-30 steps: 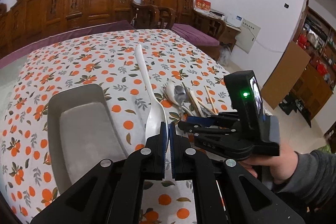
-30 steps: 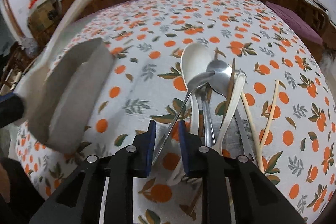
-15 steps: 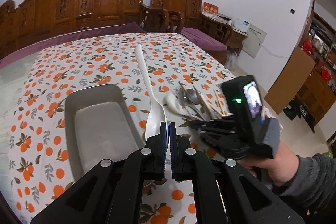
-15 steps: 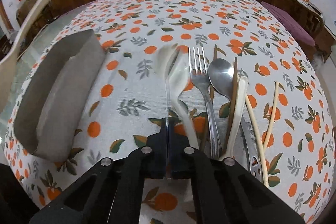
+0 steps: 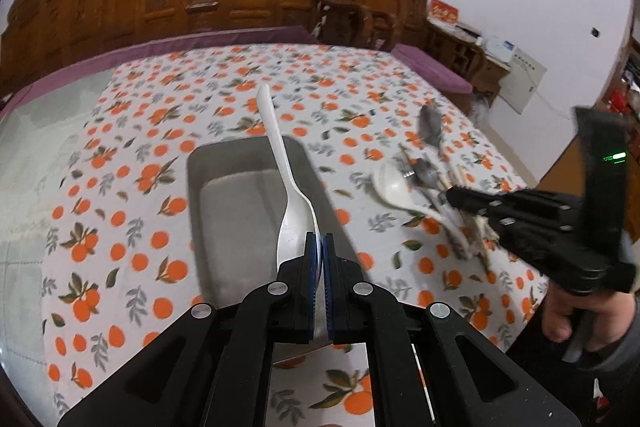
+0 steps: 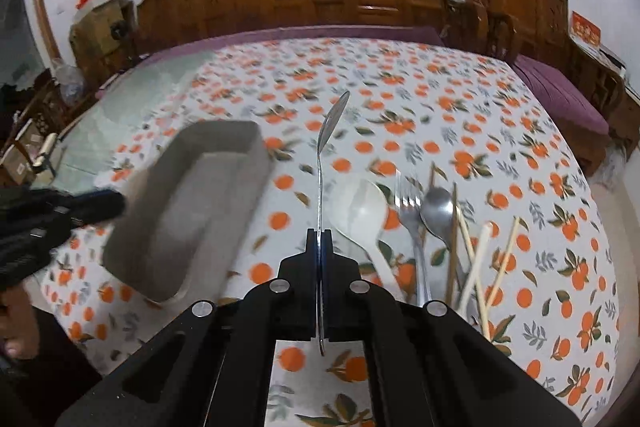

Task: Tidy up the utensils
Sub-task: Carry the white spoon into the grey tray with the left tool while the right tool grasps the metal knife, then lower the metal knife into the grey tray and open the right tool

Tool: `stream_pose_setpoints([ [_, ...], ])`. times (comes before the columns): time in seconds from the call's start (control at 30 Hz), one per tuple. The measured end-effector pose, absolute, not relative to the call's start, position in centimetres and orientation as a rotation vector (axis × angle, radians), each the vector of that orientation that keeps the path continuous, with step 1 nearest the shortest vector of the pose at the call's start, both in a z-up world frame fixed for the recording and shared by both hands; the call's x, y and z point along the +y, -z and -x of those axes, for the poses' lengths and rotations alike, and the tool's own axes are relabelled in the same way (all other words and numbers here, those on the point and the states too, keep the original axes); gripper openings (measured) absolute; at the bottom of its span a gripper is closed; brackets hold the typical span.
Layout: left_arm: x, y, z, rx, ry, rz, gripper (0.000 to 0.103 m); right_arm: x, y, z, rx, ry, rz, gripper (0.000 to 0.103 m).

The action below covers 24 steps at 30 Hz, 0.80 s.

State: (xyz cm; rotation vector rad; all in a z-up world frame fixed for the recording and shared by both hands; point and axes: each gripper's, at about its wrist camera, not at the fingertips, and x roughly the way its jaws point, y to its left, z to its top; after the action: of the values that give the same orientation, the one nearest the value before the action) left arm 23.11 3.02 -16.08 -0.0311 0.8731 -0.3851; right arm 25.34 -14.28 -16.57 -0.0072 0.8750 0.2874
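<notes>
Both clamped: left gripper (image 5: 320, 247) on white spoon (image 5: 294, 219), held over grey tray (image 5: 208, 163); right gripper (image 6: 320, 239) on steel spoon (image 6: 326, 143), lifted beside tray (image 6: 256, 147). Remaining utensils (image 6: 432, 227) heaped on tablecloth (image 6: 520, 187) to right.

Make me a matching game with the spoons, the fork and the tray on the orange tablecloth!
Things:
1. white plastic spoon
2. metal spoon
3. fork
4. grey tray

Where or what:
A. lying on the tablecloth in the utensil pile
B. held in the right hand-held gripper
C. nothing in it
D. held in the left hand-held gripper

Pairs: 1-D, 2-B, 3-A, 4-C
</notes>
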Motion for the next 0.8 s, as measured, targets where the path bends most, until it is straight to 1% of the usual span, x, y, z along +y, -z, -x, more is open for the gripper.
stream_pose_setpoints([
  [0.23, 3.5, 19.0, -24.3, 0.984, 0.341, 0.009, 0.002, -11.7, 15.6, -25.0, 0.864, -0.353, 0.022, 0.002],
  [0.43, 3.8, 20.4, -24.8, 1.026, 0.324, 0.019, 0.003, -10.4, 15.7, -25.3, 0.870, -0.381, 0.022, 0.002],
  [0.5, 3.9, 20.3, -24.9, 1.026, 0.323, 0.024, 0.010, -10.0, 15.7, -25.6, 0.872, -0.387, 0.024, 0.002],
  [0.53, 4.0, 20.0, -24.9, 1.018, 0.325, 0.028, 0.011, -9.8, 15.7, -25.6, 0.873, -0.390, 0.025, 0.002],
  [0.6, 4.2, 19.5, -24.8, 1.003, 0.322, 0.032, 0.019, -9.4, 15.7, -25.9, 0.874, -0.400, 0.024, 0.002],
  [0.8, 6.2, 16.9, -24.8, 0.935, 0.278, 0.069, 0.026, -7.7, 16.2, -26.5, 0.893, -0.437, 0.020, 0.002],
])
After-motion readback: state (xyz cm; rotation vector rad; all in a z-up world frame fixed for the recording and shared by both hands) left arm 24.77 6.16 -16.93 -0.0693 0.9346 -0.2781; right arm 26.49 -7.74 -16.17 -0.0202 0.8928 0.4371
